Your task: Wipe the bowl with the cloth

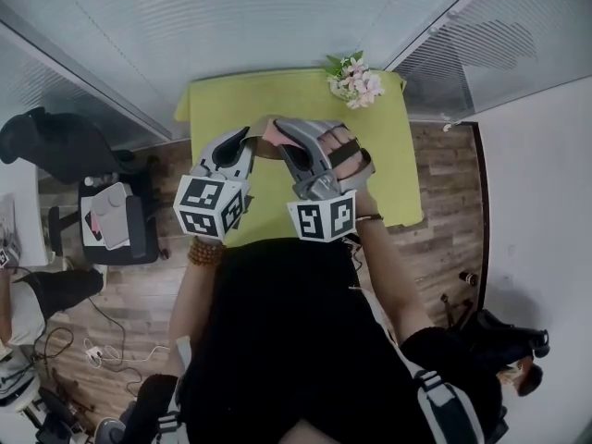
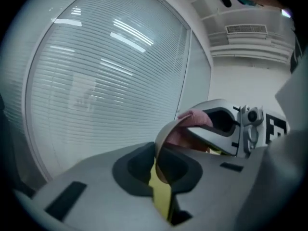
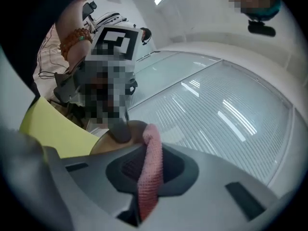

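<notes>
A: tongs state?
B: left tongs (image 2: 158, 163) pinched on the bowl (image 2: 166, 131), thin rim between the pads. right tongs (image 3: 147, 163) closed on the cloth (image 3: 150, 170): a pink knit strip runs up through the gap, top end against the bowl.
A: where's the bowl?
B: between the two tips, over the middle of the yellow-green bench (image 1: 277, 100). can't tell if it touches the bench.
A: what's around, what blocks?
B: head view: both tongs cover nearly all of the bowl, only a pinkish sliver shows between the tips. right gripper view: the left tongs' dark tip sits on the bowl rim at 10 o'clock from the cloth's top, its marker cube (image 3: 118, 40) higher, at 11. flowers (image 1: 356, 80) at 1 o'clock on the bench's far right corner, well apart. chair (image 1: 139, 225) at 9 o'clock on the wood floor (image 1: 139, 289), off the bench. blinds (image 1: 277, 17) at 12, behind the bench.
A: hand pose?
B: both tongs point to 12, tips converging, cubes nearest the person. right hand (image 1: 342, 146) wraps its handle, dark strap across the back. bead bracelet (image 1: 203, 251) on the left wrist; the left hand is hidden under the tongs.
A: bowl look?
B: tan-brown outside, thin pale rim, dark inside; tipped on edge, not flat.
</notes>
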A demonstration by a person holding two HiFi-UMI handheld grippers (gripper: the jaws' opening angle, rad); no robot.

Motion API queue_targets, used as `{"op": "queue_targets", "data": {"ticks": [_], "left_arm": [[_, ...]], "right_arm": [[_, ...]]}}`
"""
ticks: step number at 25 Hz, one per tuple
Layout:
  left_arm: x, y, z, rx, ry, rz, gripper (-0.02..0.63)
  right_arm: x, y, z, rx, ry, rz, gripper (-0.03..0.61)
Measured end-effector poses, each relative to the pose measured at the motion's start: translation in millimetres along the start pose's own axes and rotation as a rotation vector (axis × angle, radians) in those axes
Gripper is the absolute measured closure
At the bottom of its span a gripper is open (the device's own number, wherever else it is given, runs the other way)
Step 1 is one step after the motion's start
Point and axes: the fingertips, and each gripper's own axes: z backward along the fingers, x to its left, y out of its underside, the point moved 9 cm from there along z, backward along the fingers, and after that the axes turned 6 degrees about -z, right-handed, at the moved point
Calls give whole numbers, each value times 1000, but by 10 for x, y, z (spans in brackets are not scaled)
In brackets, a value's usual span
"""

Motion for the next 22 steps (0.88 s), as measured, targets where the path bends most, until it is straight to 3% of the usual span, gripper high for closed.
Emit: {"op": "queue_targets", "data": {"ticks": [2,6,11,13,14,15,17,19,20,21,22], "left_arm": [[48,-22,33,-48,26,133,589],[119,-49,117,-249,101,488,571],[148,-20,187,-470,213,780,548],[137,70,158,-473,260,862,539],[133,114,137,-431,272,835,529],[137,143,118,-363,270,742,519],[123,118,103,-200,216,453,519],[63,21,97,-66,109,149,515],[23,-25,92,-10,52,26,524],[-20,-65,90,37,1,-66,575],[-58,-98,93,65,-37,-120,581]], "right_arm": [[-26,-39,10,-18,31,-68,551],[-154,-120,82,-53,160,-268,546],[-218,-178,186,-139,253,-478,545],[-202,-140,199,-155,223,-560,539],[-196,-78,188,-137,199,-580,537],[-188,-7,165,-100,176,-552,541],[-143,83,110,-27,130,-344,549],[-78,76,69,1,76,-127,551],[-51,49,57,1,53,-66,551],[-31,14,56,-2,39,-29,550],[-20,-23,67,-6,36,-6,549]]}}
